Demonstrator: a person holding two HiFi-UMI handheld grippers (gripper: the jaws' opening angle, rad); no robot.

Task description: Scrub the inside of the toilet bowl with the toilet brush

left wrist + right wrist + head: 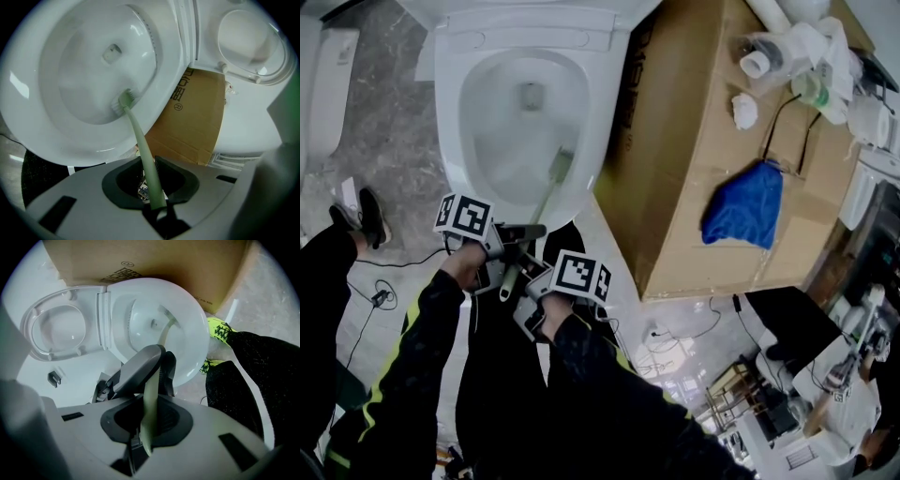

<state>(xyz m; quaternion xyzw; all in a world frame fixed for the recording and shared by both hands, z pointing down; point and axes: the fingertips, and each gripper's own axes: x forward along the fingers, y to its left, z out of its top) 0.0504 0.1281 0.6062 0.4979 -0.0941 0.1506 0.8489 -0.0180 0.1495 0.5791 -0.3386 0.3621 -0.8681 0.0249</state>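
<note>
A white toilet bowl [478, 70] stands open at the top of the head view. The pale green toilet brush [546, 192] slants down into it, and its head [123, 100] rests against the near inner wall, below the drain. My left gripper [525, 232] is shut on the handle [146, 164] just outside the rim. My right gripper [520, 274] is shut on the same handle [149, 408] further back, right behind the left gripper [140, 367]. In the right gripper view the brush head [168, 325] shows inside the bowl [192, 333].
A large cardboard box [694, 112] stands close along the bowl's right side, with a blue cloth [744, 208] and bottles on it. The lid [253, 42] is raised. Cables [380, 298] lie on the tiled floor. The person's dark trouser legs and shoe [371, 216] are beside the bowl's base.
</note>
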